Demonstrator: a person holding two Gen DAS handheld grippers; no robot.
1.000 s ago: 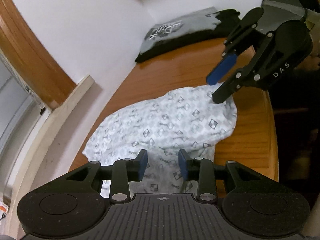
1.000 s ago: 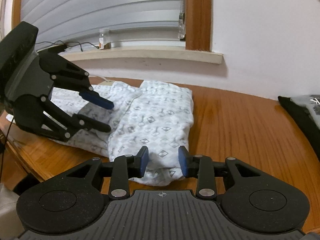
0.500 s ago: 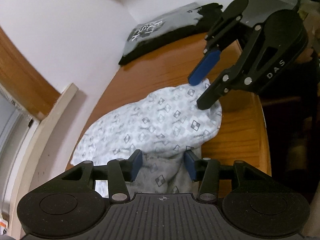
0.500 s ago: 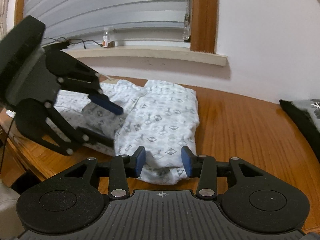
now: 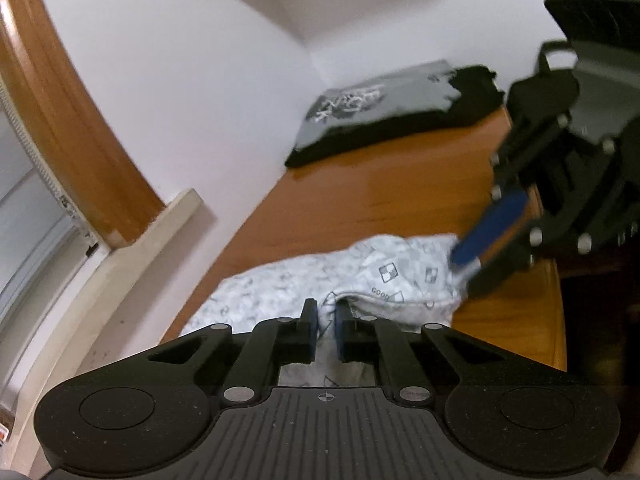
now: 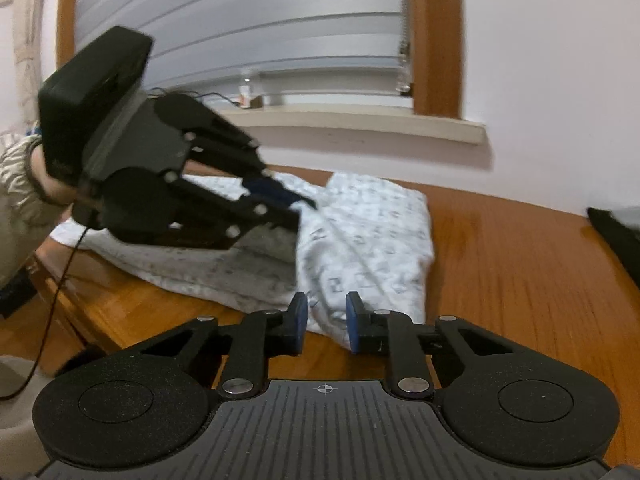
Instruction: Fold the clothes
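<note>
A white garment with a grey diamond print (image 5: 384,272) lies partly folded on the wooden table (image 5: 360,200). My left gripper (image 5: 325,318) is at its near edge, jaws closing, with a fold of cloth pinched between the blue pads. In the right wrist view the left gripper (image 6: 304,210) reaches in from the left onto the garment (image 6: 372,240). My right gripper (image 6: 326,318) holds the garment's near corner, its jaws closing on the layered cloth. The left wrist view shows the right gripper (image 5: 466,270) nipping that corner by the table's right edge.
A folded black and grey shirt (image 5: 384,108) lies at the table's far end against the white wall. A window sill (image 6: 360,124) with a small bottle and a cable runs behind the table (image 6: 520,280). A person's sleeve (image 6: 16,184) shows at far left.
Both pairs of jaws have drawn in from wide apart onto the garment's edge. The cloth has bunched and lifted slightly at both grip points. Both views are now blurred.
</note>
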